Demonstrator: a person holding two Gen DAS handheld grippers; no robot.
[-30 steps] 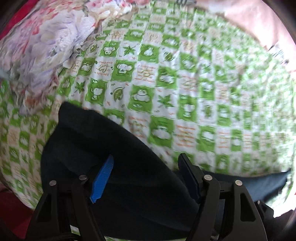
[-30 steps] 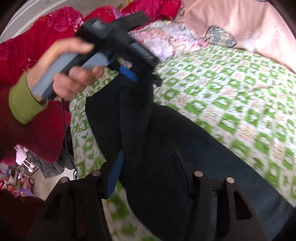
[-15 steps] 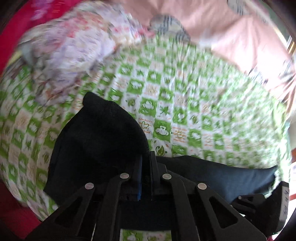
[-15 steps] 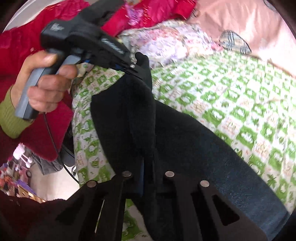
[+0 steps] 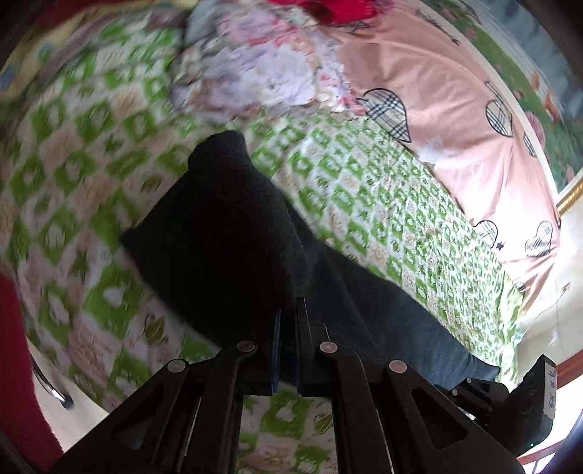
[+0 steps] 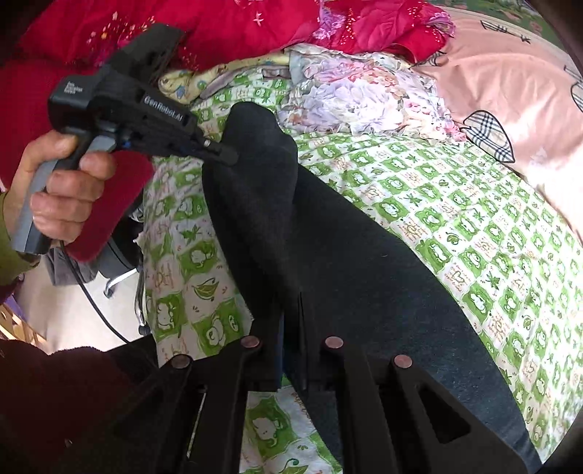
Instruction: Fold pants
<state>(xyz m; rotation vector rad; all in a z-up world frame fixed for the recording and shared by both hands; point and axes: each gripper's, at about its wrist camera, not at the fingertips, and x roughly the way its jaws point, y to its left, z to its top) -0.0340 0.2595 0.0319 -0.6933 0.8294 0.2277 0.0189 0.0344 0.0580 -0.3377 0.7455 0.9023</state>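
Observation:
Dark navy pants [image 6: 357, 262] lie along a green-and-white checked bed sheet [image 6: 473, 226]. One end of them is lifted off the sheet. My right gripper [image 6: 291, 302] is shut on the cloth near the bed's edge. Further along the same raised edge, my left gripper [image 6: 229, 155] is shut on the pants, held by a person's hand [image 6: 65, 197]. In the left wrist view the left gripper [image 5: 288, 310] pinches the dark pants [image 5: 233, 233], which hang in a bunched fold ahead of it. The right gripper's body shows at the lower right there, its jaws hidden.
A crumpled floral cloth [image 6: 364, 94] and a red quilt [image 6: 255, 29] lie at the head of the bed. A pink sheet with checked hearts [image 5: 437, 109] covers the far side. The bed's edge and floor [image 6: 73, 310] are at the left.
Both grippers have shut on the pants' edge and lifted it off the sheet. The left gripper has swung across the bed and rolled, drawing the cloth up with it.

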